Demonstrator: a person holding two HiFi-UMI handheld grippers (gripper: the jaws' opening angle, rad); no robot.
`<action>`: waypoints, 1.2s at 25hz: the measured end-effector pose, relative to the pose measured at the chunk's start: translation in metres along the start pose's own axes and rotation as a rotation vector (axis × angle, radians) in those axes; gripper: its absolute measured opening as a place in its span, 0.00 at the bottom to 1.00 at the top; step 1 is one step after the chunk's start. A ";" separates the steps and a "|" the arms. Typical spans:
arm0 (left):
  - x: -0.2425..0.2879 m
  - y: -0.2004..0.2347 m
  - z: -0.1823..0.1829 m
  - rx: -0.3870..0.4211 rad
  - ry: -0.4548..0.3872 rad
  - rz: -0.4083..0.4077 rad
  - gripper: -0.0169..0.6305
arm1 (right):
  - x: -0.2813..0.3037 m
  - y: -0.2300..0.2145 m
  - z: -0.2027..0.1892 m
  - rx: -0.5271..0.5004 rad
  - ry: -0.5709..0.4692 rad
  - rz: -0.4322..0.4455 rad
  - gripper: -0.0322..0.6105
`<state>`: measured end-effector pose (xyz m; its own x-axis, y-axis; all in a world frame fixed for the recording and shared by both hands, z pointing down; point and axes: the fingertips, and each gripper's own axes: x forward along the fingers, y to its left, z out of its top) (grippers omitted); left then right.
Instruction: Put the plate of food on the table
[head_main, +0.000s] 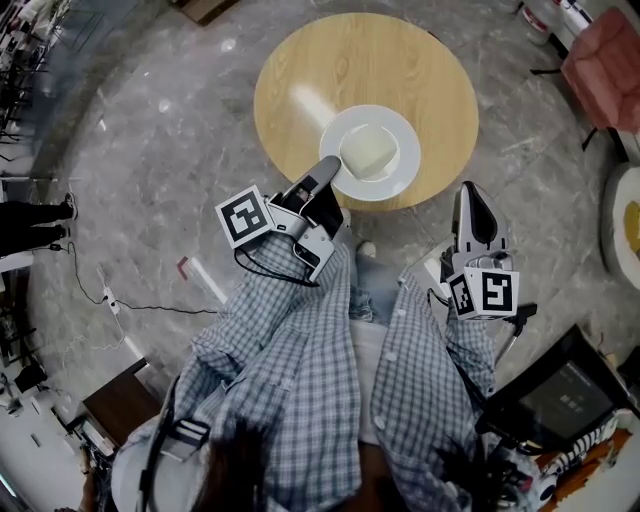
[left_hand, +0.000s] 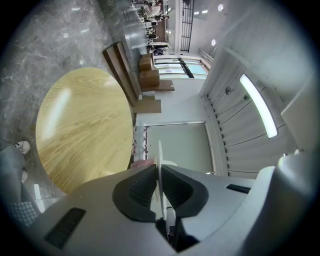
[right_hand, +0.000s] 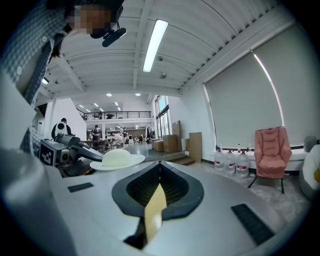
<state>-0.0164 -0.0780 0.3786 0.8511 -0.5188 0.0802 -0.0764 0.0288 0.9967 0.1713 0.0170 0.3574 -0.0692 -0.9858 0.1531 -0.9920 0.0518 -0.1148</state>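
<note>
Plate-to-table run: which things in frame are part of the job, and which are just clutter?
Job:
plate, clamped at its rim by the left gripper
food on it
round wooden table

Clutter:
pink armchair
water bottles
cardboard boxes
cable on the floor

Office lobby: marble floor (head_main: 140, 170), stacked cartons (left_hand: 149, 70).

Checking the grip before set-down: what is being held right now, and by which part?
The left tongs hold the plate by the rim nearest the person, pinched between the jaws. The right tongs are closed on nothing.
</note>
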 end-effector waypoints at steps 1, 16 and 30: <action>0.006 0.001 0.001 -0.001 0.007 0.002 0.06 | 0.004 -0.004 0.001 -0.001 -0.001 -0.006 0.06; 0.091 -0.005 0.045 0.026 0.156 -0.035 0.06 | 0.082 -0.023 -0.002 0.014 0.101 -0.026 0.06; 0.109 -0.002 0.060 0.038 0.224 -0.023 0.06 | 0.116 -0.030 -0.008 0.126 0.182 -0.097 0.06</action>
<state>0.0456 -0.1857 0.3844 0.9464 -0.3166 0.0635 -0.0719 -0.0151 0.9973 0.1923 -0.0980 0.3868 -0.0036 -0.9396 0.3424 -0.9747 -0.0732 -0.2113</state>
